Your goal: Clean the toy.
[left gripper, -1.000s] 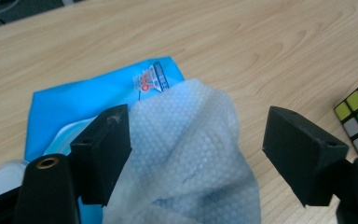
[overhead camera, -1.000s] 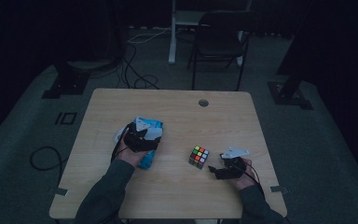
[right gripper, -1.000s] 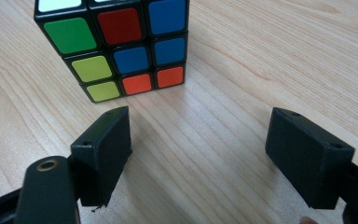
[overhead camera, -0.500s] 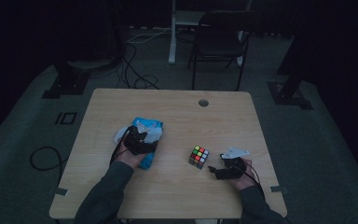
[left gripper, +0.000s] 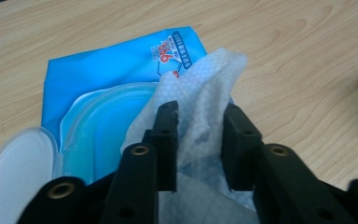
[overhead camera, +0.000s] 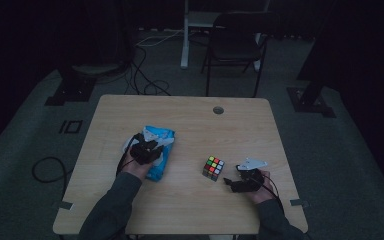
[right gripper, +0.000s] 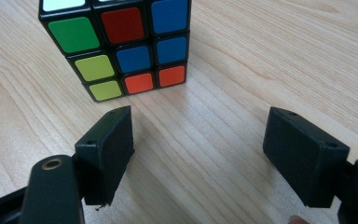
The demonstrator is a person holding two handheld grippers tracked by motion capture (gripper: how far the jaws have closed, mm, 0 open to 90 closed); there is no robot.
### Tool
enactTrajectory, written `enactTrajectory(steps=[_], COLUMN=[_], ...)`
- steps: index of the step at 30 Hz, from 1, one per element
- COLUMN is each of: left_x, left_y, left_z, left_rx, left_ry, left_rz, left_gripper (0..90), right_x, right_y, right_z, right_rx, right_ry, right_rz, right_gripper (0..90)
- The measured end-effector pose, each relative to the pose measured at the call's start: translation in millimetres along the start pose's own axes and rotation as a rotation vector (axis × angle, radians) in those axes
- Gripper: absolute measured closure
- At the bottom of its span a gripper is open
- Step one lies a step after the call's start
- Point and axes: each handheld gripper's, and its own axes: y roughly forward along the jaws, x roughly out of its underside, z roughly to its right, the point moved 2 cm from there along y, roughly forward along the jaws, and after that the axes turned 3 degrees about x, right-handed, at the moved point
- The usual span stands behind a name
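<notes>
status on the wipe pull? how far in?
Done: pack lid flipped open. In hand: left gripper has just been closing, with the wipe bunched between its jaws, still rooted in the blue pack. Left: pulling it free. Right gripper open beside the cube.

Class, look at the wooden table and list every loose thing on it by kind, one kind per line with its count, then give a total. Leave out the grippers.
Blue plastic wet-wipe packs with the white round lid flipped open: 1
White textured wipes sticking up out of that pack: 1
Multicoloured puzzle cubes: 1
Total: 3
</notes>
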Motion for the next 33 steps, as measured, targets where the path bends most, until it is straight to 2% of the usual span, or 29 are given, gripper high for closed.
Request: enactTrajectory(steps=[8,11,12,17,21,23,25,33], left_x=[-2.0,-1.6,-1.6,-2.8,-6.4,-8.2,-8.9,-15.3], left_y=[-8.5,-10.2,-10.5,-13.3,-19.2,-22.2,-23.8,-33.0], left_z=[-1.2,-0.6,-0.5,0.1,1.9,3.0,3.8,8.3], left_rx=[0.000,-0.009,-0.013,-0.010,-0.007,-0.002,0.005,0.025], left_ry=[0.005,0.015,0.017,0.024,0.029,0.030,0.030,0.032], left_rz=[0.031,0.034,0.034,0.037,0.061,0.070,0.075,0.108], left_gripper=[71.0,77.8,83.8,87.3,87.6,87.7,87.7,87.8], right_x=[0.3,0.4,0.4,0.4,0.3,0.4,1.1,0.9], right_y=[-0.4,-0.5,-0.3,0.3,0.8,0.5,-0.9,-1.9], right_z=[-0.4,-0.8,-0.9,-1.1,-2.0,-2.3,-4.0,-4.3], right_rx=[0.000,0.005,0.009,0.008,0.000,0.001,-0.002,0.000], right_ry=[0.002,0.004,0.006,0.004,-0.004,-0.004,-0.007,0.001], right_rz=[0.000,-0.001,-0.003,-0.011,-0.017,-0.017,-0.007,-0.004], right_gripper=[24.7,24.5,21.9,17.3,15.0,16.1,20.9,24.9])
